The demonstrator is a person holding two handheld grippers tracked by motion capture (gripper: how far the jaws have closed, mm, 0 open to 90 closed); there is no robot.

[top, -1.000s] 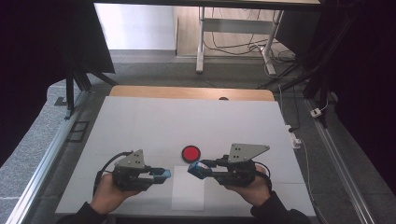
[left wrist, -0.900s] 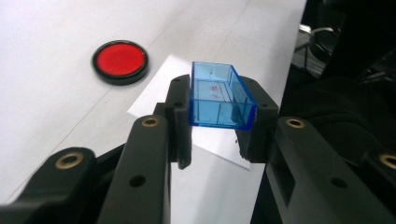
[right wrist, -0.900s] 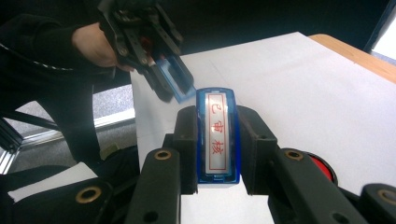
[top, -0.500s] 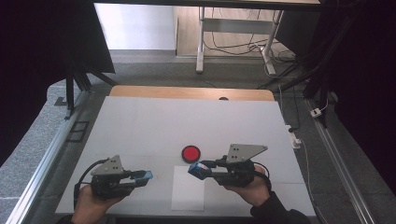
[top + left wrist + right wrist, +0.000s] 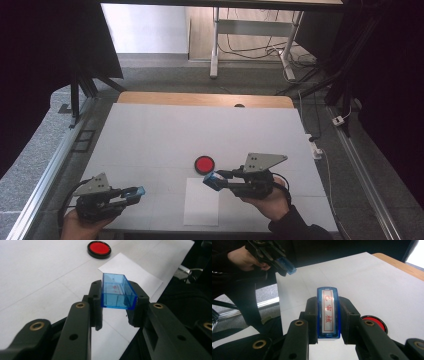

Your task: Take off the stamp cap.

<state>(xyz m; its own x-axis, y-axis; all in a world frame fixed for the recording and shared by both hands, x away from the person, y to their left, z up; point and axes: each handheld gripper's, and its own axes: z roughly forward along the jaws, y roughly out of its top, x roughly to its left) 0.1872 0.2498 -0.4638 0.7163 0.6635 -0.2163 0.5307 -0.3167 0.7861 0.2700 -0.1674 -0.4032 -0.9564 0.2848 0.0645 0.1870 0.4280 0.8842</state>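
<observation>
- Left gripper [image 5: 131,192]: near the table's front-left corner in the high view; jaws closed on a clear blue plastic cap [image 5: 117,291], an open-ended rectangular shell held by its two long sides, hollow facing the camera.
- Right gripper [image 5: 214,181]: front centre-right; jaws closed on a blue rectangular stamp body [image 5: 328,312], its white face with red framed characters turned up toward the camera.
- Round red ink pad in a black rim [image 5: 204,164]: on the table just beyond the right gripper's tip, lid off, red surface exposed.
- White paper sheet [image 5: 201,202]: flat at the front edge, between the two grippers, partly under the right one.
- White table top [image 5: 200,130]: otherwise bare; wooden edge at the far side.
- Step in hand (judgement): cap looks separated from the stamp, inking or stamping likely next. Keep the printing face level with the pad, press straight down without sliding, then come onto the paper squarely; park the cap hand clear of the sheet.
- Change from one second ago: both grippers then met tip to tip at the front centre; the left one has since drawn away left and toward the front edge with the cap. The right gripper, pad and paper are about where they were.
</observation>
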